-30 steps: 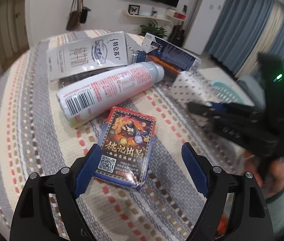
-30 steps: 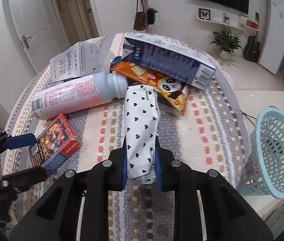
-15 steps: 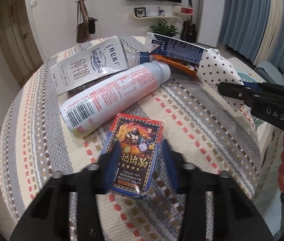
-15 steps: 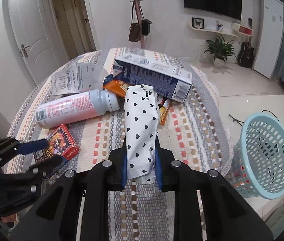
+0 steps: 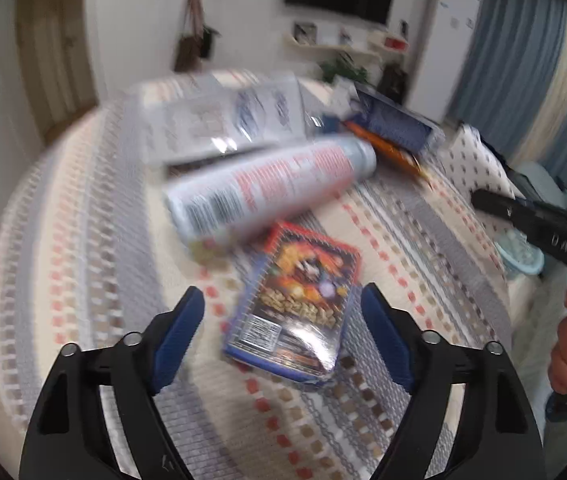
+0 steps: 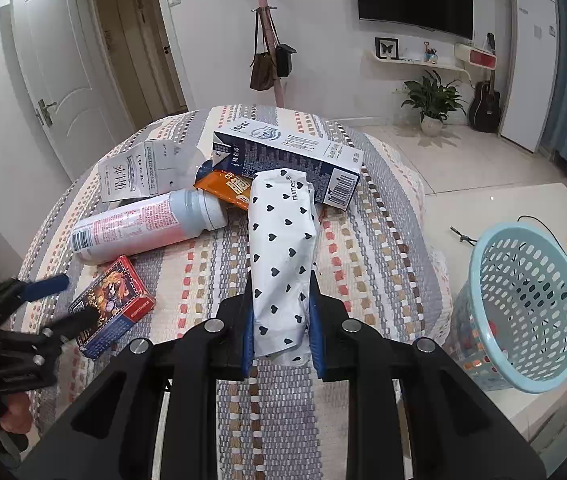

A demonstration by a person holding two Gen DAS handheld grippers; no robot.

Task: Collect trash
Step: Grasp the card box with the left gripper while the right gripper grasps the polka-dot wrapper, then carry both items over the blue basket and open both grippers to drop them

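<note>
My right hand-held gripper (image 6: 281,334) is clenched on the white heart-print pack (image 6: 283,256), squeezing its near end between the blue pads; the pack's long axis runs straight out ahead of me along the fingers, and its far end hangs over the tabletop (image 6: 379,248). The relation that counts for this hand is the pale blue basket (image 6: 523,312): it stands on the floor off to my right, below the tabletop's edge and apart from it, so I judge the next move to be a swing rightward and down until the pack hangs over the open rim.

My left hand-held gripper (image 5: 283,320) is released, its jaws spread wide to either side of the card box (image 5: 295,300), touching neither flank as far as the blurred view lets me tell. The box lies flat on the tabletop, directly ahead of this gripper, its long axis roughly in line with the fingers, tilted slightly. Just beyond it lies the pink-and-white bottle (image 5: 271,188) on its side, close to the box's far corner. The left hand is far nearer the box.
</note>
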